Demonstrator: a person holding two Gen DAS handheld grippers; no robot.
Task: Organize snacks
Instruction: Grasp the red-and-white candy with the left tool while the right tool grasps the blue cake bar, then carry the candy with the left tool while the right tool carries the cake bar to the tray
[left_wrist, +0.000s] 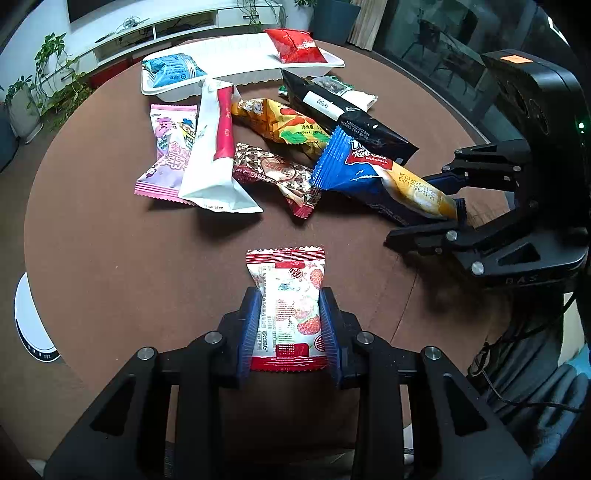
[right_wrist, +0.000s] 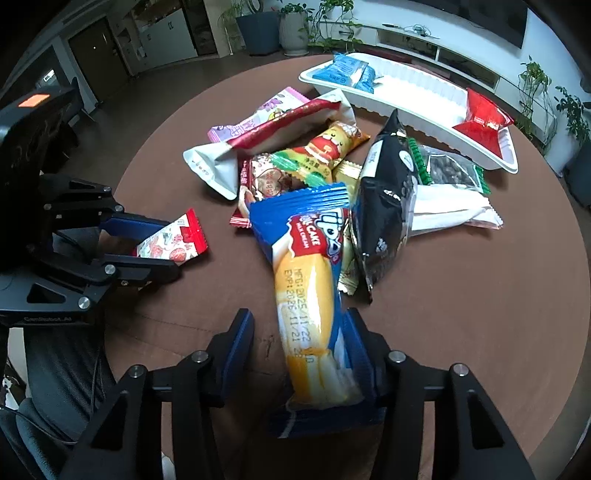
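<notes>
While only a blue packet (right_wrist: 345, 72) and a red packet (right_wrist: 482, 120) are lying in the white tray (right_wrist: 406, 92), the left tongs (left_wrist: 290, 328) are pinching a strawberry packet (left_wrist: 291, 295) and the right tongs (right_wrist: 306, 354), standing partly open, are straddling a blue cake roll (right_wrist: 306, 295); the pile is waiting on the bench (right_wrist: 480, 314).

Potted plants (left_wrist: 55, 77), white shelving (right_wrist: 443, 44)

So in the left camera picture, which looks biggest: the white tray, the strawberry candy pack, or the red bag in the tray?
1. White tray, largest, though it is farthest away.
2. Strawberry candy pack, which sits right by the camera, so it may only look big.
3. Red bag, smallest here, but far off, so its true size against the candy pack is unsure.
</notes>
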